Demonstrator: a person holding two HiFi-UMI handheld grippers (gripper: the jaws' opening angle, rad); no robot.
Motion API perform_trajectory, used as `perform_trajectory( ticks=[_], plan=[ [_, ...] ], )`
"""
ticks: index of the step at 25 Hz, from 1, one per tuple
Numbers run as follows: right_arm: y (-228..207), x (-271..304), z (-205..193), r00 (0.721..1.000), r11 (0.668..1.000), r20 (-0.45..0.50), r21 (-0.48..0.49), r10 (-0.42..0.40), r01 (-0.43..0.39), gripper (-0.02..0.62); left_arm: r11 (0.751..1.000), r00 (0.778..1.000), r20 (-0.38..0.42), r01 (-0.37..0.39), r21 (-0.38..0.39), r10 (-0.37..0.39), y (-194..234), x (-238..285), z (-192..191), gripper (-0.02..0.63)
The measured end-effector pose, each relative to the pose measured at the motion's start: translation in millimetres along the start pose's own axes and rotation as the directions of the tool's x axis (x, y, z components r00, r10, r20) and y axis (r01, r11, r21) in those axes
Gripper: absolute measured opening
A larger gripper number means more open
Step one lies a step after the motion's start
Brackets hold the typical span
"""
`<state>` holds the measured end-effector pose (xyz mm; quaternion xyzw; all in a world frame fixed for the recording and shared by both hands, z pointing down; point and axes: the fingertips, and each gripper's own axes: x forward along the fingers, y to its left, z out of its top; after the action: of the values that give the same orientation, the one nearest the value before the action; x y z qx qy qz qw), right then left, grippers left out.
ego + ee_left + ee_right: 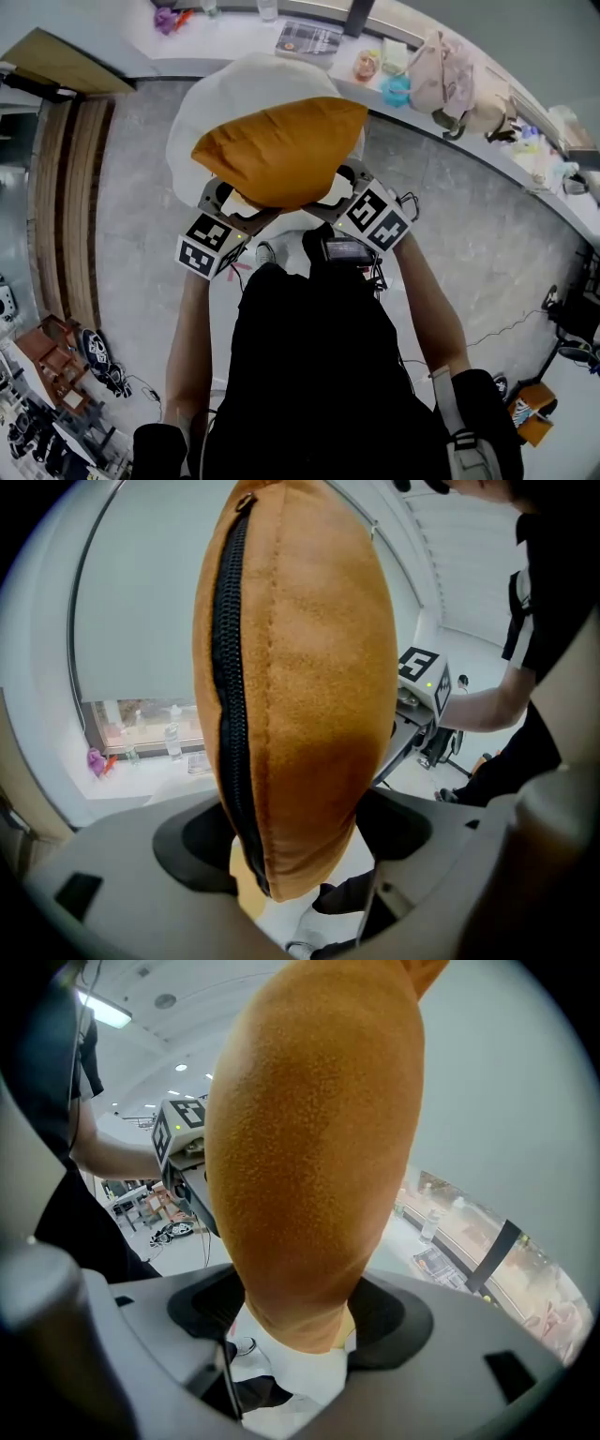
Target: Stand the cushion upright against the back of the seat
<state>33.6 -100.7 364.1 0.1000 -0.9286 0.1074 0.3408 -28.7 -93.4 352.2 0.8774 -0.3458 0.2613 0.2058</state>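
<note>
Two grippers hold one orange cushion [281, 150] by its near corners, and in the head view we see it raised off the grey floor [131, 216]. Our left gripper [228, 201] takes the cushion's near left corner. In its own view the jaws are closed on the fabric, squeezing the corner narrow between them, and the black zipper [230, 714] runs up the cushion edge that faces the camera. Our right gripper [343, 187] takes the cushion's near right corner, and its view shows much the same. Those jaws are clamped on the plush, and the cushion swells out fat beyond them. The left marker cube [208, 246] and the right marker cube [380, 217] sit just on our side of the cushion, one below each gripped corner.

A rounded white seat [202, 103] lies beyond the cushion and is partly hidden by it. We cannot tell whether the cushion touches the seat anywhere. The cushion's broad face is turned toward the head camera, and its far edge reaches over the middle of the seat.

Farther beyond the cushion, a pale surface [234, 33] curves away to the right. It carries a book [307, 37] almost straight past the cushion's far edge, and a beige bag [436, 70] off to the cushion's right.
</note>
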Motion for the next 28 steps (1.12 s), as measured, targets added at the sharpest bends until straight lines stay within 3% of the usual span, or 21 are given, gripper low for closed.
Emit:
perform_trajectory(
  ticks=[6, 12, 22, 28],
  plan=[
    [-42.2, 6.4, -16.1, 0.999, 0.999, -0.011, -0.027, 0.046, -0.047, 0.357, 0.994, 0.998, -0.022, -0.055, -0.092, 0.053, 15.6, 40.9, 4.6, 0.399],
    [-67.8, 27.5, -26.4, 0.997, 0.997, -0.019, -0.025, 0.074, -0.074, 0.352, 0.988, 0.993, -0.054, -0.114, -0.101, 0.109, 36.1, 62.0, -1.7, 0.399],
    [-87.7, 75.7, -57.8, 0.998, 0.999, -0.047, -0.017, 0.038, -0.039, 0.345, 0.987, 0.991, -0.1, -0.105, -0.122, 0.093, 68.2, 97.9, -42.4, 0.399],
    [-80.7, 115.6, -86.4, 0.996, 0.999, -0.083, -0.001, 0.033, -0.033, 0.342, 0.986, 0.992, -0.105, -0.083, -0.145, 0.068, 81.5, 113.1, -89.4, 0.399]
  ],
)
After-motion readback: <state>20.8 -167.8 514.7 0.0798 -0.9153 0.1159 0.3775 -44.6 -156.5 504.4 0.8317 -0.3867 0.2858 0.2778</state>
